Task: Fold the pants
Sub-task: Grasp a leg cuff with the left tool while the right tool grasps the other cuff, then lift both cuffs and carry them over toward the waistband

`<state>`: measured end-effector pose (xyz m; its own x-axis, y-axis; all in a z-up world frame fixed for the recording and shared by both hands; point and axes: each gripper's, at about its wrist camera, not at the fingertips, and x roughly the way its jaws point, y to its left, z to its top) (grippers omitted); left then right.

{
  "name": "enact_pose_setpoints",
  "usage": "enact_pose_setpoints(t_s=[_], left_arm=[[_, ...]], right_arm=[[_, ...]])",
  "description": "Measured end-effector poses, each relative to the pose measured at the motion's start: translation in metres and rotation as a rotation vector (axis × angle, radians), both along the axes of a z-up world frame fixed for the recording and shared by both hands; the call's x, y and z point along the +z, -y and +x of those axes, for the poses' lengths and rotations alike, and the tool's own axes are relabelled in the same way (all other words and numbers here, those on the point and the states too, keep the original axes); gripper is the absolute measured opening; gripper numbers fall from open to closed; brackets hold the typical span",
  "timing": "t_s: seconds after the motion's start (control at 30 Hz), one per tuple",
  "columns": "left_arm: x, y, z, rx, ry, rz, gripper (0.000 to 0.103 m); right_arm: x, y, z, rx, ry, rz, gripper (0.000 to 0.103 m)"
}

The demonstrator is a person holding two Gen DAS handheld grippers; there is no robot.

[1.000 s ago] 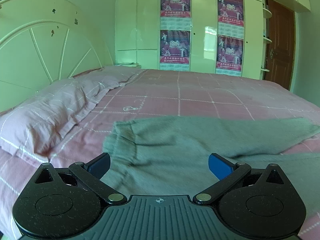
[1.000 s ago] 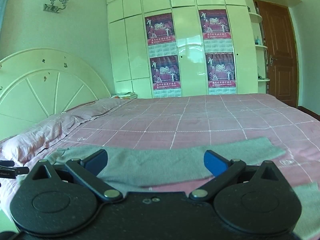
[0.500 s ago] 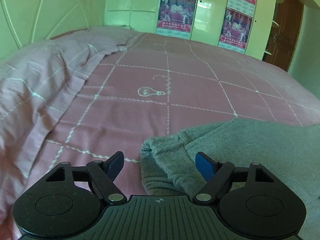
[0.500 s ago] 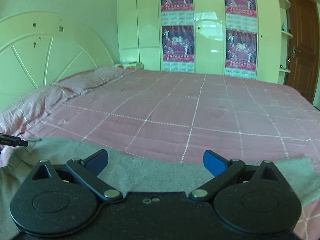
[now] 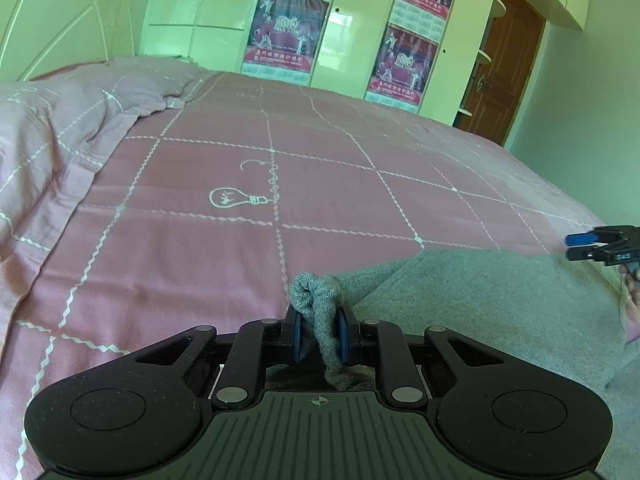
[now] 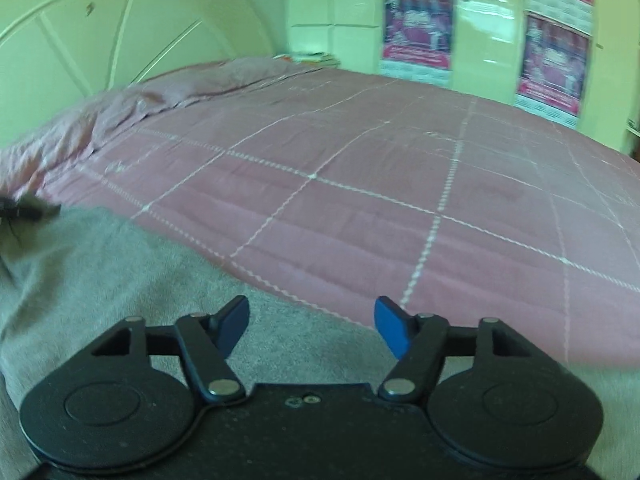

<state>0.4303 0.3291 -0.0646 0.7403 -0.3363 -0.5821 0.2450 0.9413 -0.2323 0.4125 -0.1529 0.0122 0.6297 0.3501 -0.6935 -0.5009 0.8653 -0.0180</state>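
The grey pants (image 5: pixel 480 304) are spread flat along the near edge of the bed (image 5: pixel 320 184), on its pink checked cover, with one end towards the pillow side and the other running off to the right. A bunched corner of that pillow-side end (image 5: pixel 316 296) is clamped between the blue pads of the left tool (image 5: pixel 319 336), whose jaws have just been closing and are now clenched on the cloth. The right tool (image 6: pixel 312 324) is held low over the far edge of the pants further along; its jaws have just been closing, but a clear gap is seen between the pads and no fabric is pinched yet, so it counts as released.

The step in hand is judged to be the taking of two grips along one edge before a fold is made. It is done well if the right tool is lowered until the edge of the cloth lies properly between the pads before they are closed, so that all the layers are caught, not only the top one. Both grips are best lifted together and level, so that the cloth is carried over evenly without dragging the cover into wrinkles.

The near part of the pants is hidden beneath both tool bodies. How many layers are caught in the left tool cannot be told. The right wrist view is blurred, and the dark shape at its left edge, presumably the left tool, is hard to make out. Which end is the waistband cannot be told either.
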Motion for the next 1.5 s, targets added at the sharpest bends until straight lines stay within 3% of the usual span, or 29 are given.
enact_pose_setpoints(t_s=[0.13, 0.2, 0.23, 0.37, 0.43, 0.5, 0.53, 0.57, 0.6, 0.67, 0.8, 0.9, 1.03, 1.13, 1.27, 1.37, 1.4, 1.43, 1.47, 1.5], left_arm=[[-0.01, -0.002, 0.007, -0.011, -0.038, 0.029, 0.021], [-0.015, -0.002, 0.011, -0.003, -0.055, 0.019, 0.031], [-0.017, -0.002, 0.013, 0.002, -0.059, 0.016, 0.04], [-0.017, 0.006, 0.018, -0.027, -0.043, 0.048, 0.045], [-0.018, 0.006, 0.019, -0.035, -0.045, 0.048, 0.045], [-0.018, 0.004, 0.018, -0.046, -0.044, 0.041, 0.043], [-0.018, 0.001, 0.017, -0.055, -0.045, 0.024, 0.033], [-0.019, 0.0, 0.017, -0.064, -0.05, 0.004, 0.027], [-0.018, 0.0, 0.016, -0.066, -0.048, 0.004, 0.027], [-0.018, 0.001, 0.016, -0.066, -0.041, 0.012, 0.024], [-0.008, 0.005, 0.007, -0.055, 0.003, 0.043, 0.02], [0.014, 0.004, -0.013, -0.064, 0.109, 0.043, 0.02], [0.054, 0.007, -0.064, -0.094, 0.282, 0.085, 0.02], [0.073, 0.017, -0.107, -0.116, 0.358, 0.138, 0.02], [0.085, 0.031, -0.169, -0.1, 0.418, 0.144, 0.02], [0.078, 0.046, -0.219, -0.069, 0.434, 0.163, 0.02], [0.074, 0.051, -0.234, -0.052, 0.439, 0.192, 0.023], [0.066, 0.057, -0.253, -0.006, 0.438, 0.214, 0.035], [0.06, 0.059, -0.267, 0.033, 0.423, 0.23, 0.062], [0.053, 0.061, -0.281, 0.087, 0.394, 0.251, 0.073]], right_arm=[[-0.022, -0.02, 0.024, 0.109, -0.082, -0.097, 0.045], [-0.027, -0.027, 0.028, 0.134, -0.088, -0.134, 0.046], [-0.026, -0.029, 0.029, 0.135, -0.089, -0.135, 0.044], [-0.012, -0.042, 0.027, 0.225, -0.057, -0.101, 0.021], [-0.017, -0.057, 0.031, 0.272, -0.086, -0.186, 0.026], [-0.021, -0.06, 0.039, 0.278, -0.089, -0.221, 0.039], [-0.021, -0.058, 0.043, 0.267, -0.116, -0.202, 0.038], [-0.021, -0.054, 0.047, 0.268, -0.173, -0.149, 0.014], [-0.021, -0.054, 0.046, 0.292, -0.197, -0.123, 0.005], [-0.02, -0.063, 0.036, 0.323, -0.159, -0.186, 0.0], [-0.005, -0.055, 0.027, 0.274, -0.101, -0.142, 0.0], [0.023, -0.049, 0.002, 0.277, -0.025, -0.114, 0.0], [0.067, -0.04, -0.053, 0.32, 0.082, -0.14, 0.0], [0.088, -0.032, -0.102, 0.338, 0.139, -0.161, 0.0], [0.09, -0.025, -0.169, 0.34, 0.202, -0.215, 0.0], [0.072, -0.028, -0.224, 0.341, 0.283, -0.316, 0.0], [0.061, -0.031, -0.244, 0.344, 0.316, -0.359, 0.0], [0.048, -0.032, -0.265, 0.35, 0.349, -0.4, 0.011], [0.037, -0.029, -0.286, 0.339, 0.359, -0.413, 0.031], [0.03, -0.025, -0.303, 0.317, 0.345, -0.386, 0.041]])
